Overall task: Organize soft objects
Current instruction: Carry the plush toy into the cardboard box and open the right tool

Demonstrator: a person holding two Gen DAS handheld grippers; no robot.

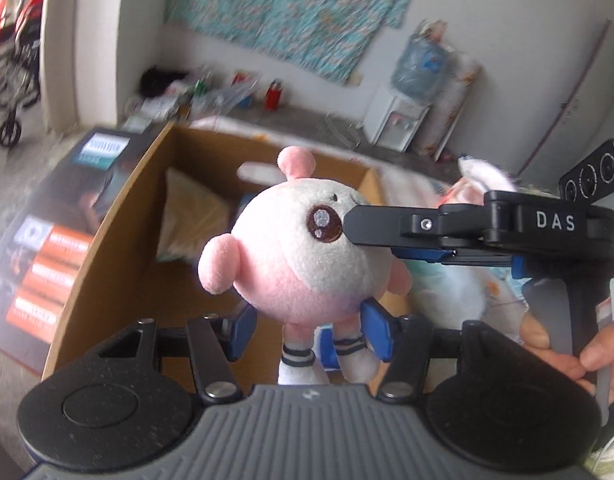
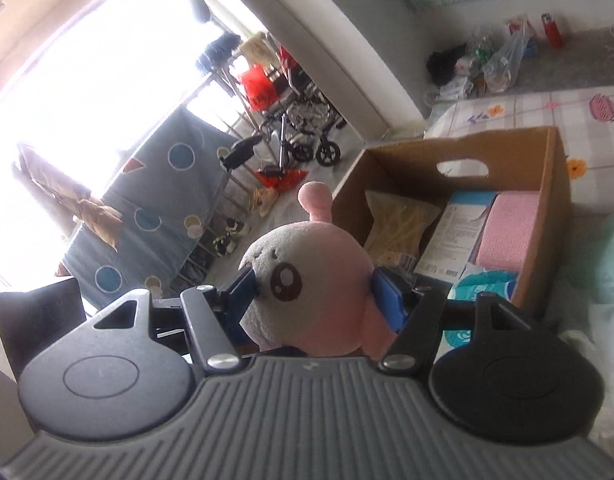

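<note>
While held above an open brown cardboard box (image 2: pixel 555 184), round pink-and-white plush toy (image 1: pixel 303 248).
Head clamped between right gripper (image 2: pixel 321 290) pads; left gripper (image 1: pixel 307 330) parted around legs, contact unclear.

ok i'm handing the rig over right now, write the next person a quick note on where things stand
Left gripper: shut on the plush toy, low down near its legs.
Right gripper: shut on the plush toy's round head, one pad on each side.
The toy is held in the air in front of the cardboard box.
The box already holds a pink roll and some packets.
Left to do: put the toy in the box, release both grippers.
</note>
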